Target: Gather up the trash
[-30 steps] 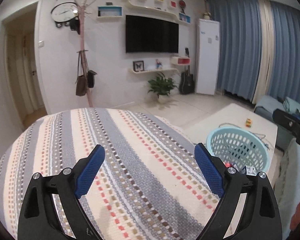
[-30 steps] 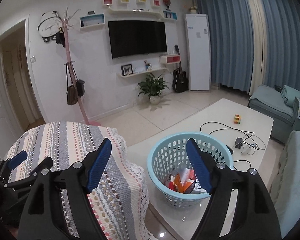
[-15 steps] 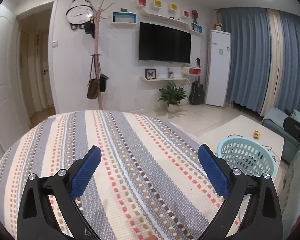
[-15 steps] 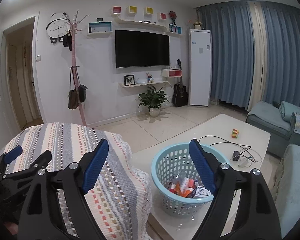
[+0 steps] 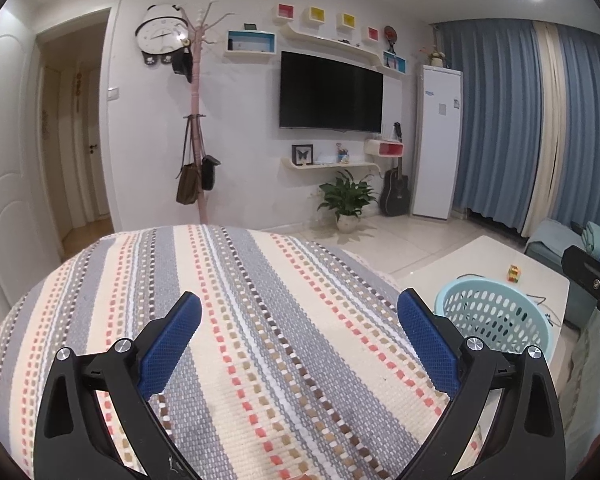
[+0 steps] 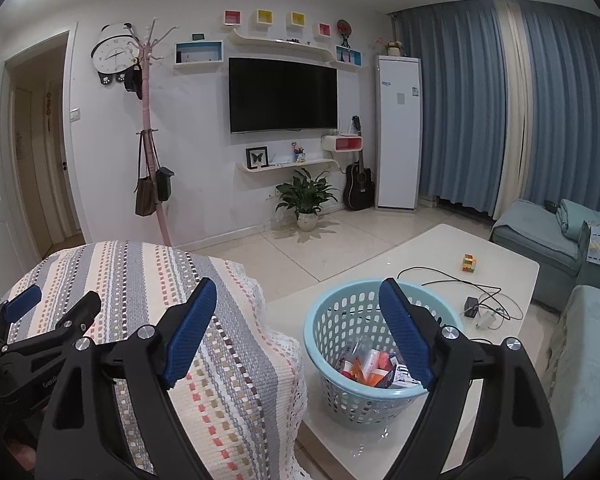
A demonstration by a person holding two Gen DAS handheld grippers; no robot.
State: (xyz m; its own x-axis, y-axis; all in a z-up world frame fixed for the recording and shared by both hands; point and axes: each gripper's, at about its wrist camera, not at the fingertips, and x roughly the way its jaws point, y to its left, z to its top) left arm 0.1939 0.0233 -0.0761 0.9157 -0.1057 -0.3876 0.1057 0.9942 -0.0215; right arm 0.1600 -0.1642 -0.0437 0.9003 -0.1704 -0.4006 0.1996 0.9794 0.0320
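Note:
A light blue perforated basket [image 6: 340,344] stands on the white coffee table [image 6: 428,248] and holds several pieces of trash [image 6: 374,368], orange, red and white packets. It also shows in the left wrist view [image 5: 496,316]. My right gripper [image 6: 296,312] is open and empty, above and in front of the basket's left rim. My left gripper [image 5: 300,320] is open and empty, held over the striped woven cloth [image 5: 240,300]. The left gripper also shows at the lower left of the right wrist view [image 6: 44,312].
The striped cloth [image 6: 148,280] covers a seat left of the table. A small coloured cube [image 6: 469,262], a black adapter [image 6: 471,306] and cables lie on the table. A teal sofa [image 6: 540,236] stands at the right. A potted plant [image 6: 306,200], guitar and coat stand line the far wall.
Both grippers have tilted upward and drawn back a little, so the basket and cloth sit lower in both views. Both stay open and empty.

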